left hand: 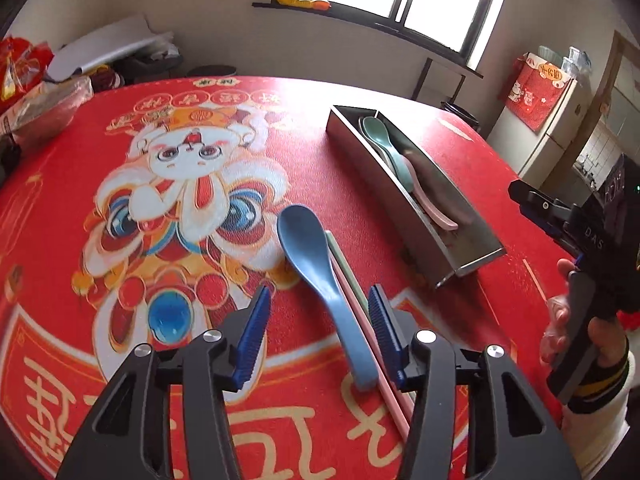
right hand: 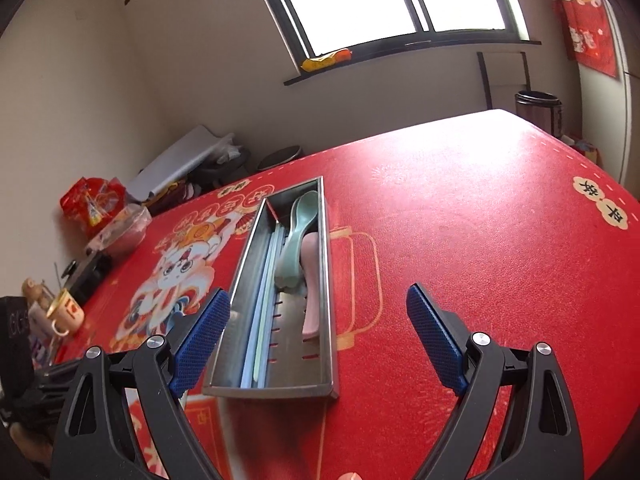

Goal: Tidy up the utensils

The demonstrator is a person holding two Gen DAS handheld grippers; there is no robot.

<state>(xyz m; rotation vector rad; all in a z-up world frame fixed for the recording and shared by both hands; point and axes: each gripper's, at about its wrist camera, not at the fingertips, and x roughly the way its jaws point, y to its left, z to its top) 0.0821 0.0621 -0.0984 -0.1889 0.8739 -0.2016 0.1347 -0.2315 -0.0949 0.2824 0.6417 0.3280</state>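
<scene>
Red mat [left hand: 60,208]: blue spoon [left hand: 316,276] lies lengthwise between the spread left gripper [left hand: 318,308] fingers, handle toward it; right gripper [right hand: 318,312] released, over tray [right hand: 236,304].

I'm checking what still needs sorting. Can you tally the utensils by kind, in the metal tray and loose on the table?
Spoons: 3. A blue spoon lies on the table; a green spoon and a pink spoon lie in the tray.
Chopsticks: at least 4. Two on the table, and at least two in the tray.
Total: at least 7 utensils.
</scene>
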